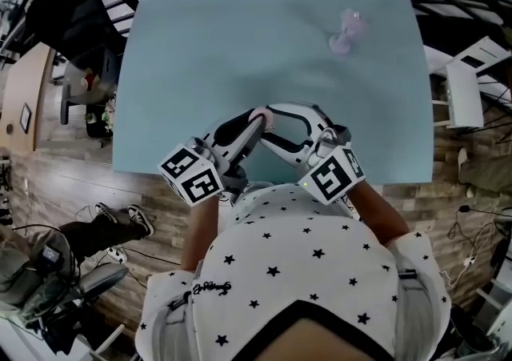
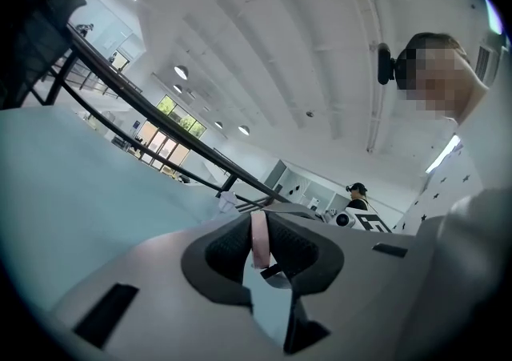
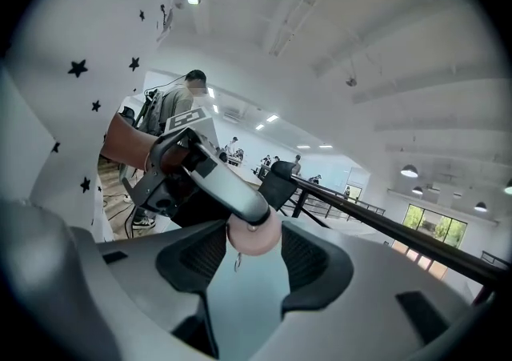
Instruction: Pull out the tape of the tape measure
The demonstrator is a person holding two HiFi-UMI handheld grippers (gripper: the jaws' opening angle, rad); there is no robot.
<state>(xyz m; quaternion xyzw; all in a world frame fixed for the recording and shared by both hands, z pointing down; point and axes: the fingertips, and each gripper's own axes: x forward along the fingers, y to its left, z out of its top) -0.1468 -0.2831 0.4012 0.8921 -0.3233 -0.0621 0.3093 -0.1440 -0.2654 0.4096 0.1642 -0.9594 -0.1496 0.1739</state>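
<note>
Nearest the head camera is the person's white shirt (image 1: 304, 271) with black stars, and just beyond it the two marker cubes, the left cube (image 1: 192, 174) and the right cube (image 1: 332, 174). From them the two claws reach in toward each other over the near edge of the pale blue counter (image 1: 240, 31), and the left claw (image 1: 254, 123) and right claw (image 1: 272, 127) meet tip to tip. Here the tape measure (image 1: 261, 117) is only a small pink spot between the tips, held up off the counter

The right gripper view shows what the head view does not: the tape measure is a round pink case with a small metal ring (image 3: 237, 260) hanging under it. It sits between the right claw's widely spread pads, clamped on both sides, and a finger of the left claw lies against its top. The left gripper view shows the other grip: its pads are drawn close together, pinching a narrow pink strip (image 2: 260, 238) that stands upright between them. Whether this strip is the tape's end or the case seen edge on cannot be told

Farther out on the counter, well apart from the claws, lies a blurred lilac object (image 1: 348, 31), seen in the head view alone. Left of the counter is a wooden floor (image 1: 64, 183), with another person's legs and sneakers (image 1: 120, 219). Only the gripper views show the black railing (image 2: 160, 119) and ceiling lights behind
</note>
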